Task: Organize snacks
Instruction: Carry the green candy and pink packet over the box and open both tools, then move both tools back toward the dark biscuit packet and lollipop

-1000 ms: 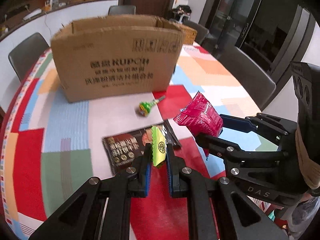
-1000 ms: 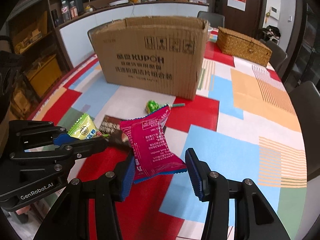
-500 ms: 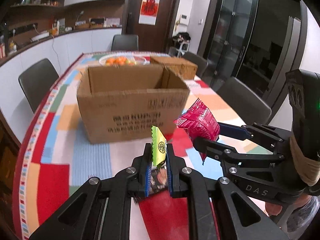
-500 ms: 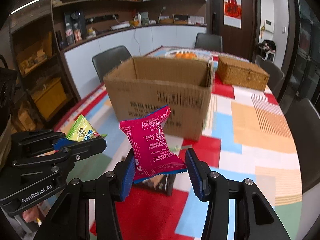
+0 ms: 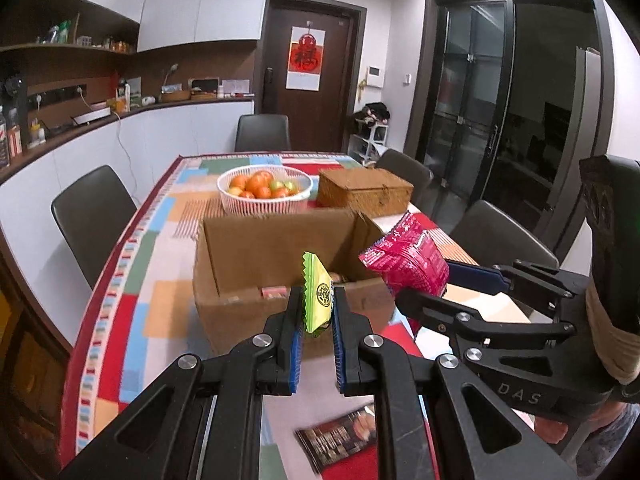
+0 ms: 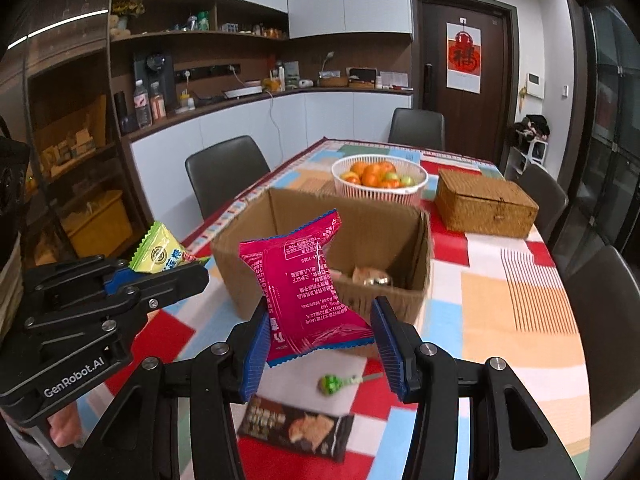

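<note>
With both jaws gripping, the left gripper [image 5: 316, 312] is pinching the green packet [image 5: 317, 295] and the right gripper [image 6: 320, 334] the pink bag [image 6: 302, 284] by its corner, risking it slipping short of the box [image 6: 320, 248].

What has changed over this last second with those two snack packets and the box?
Both grippers rose, so the cardboard box is now seen from above, its inside showing. The left gripper still pinches the green packet; the right gripper still holds the pink packet. The lollipop and dark packet stayed on the table.

Both wrist views face the cardboard box [image 5: 280, 264] closely from above the table.
</note>
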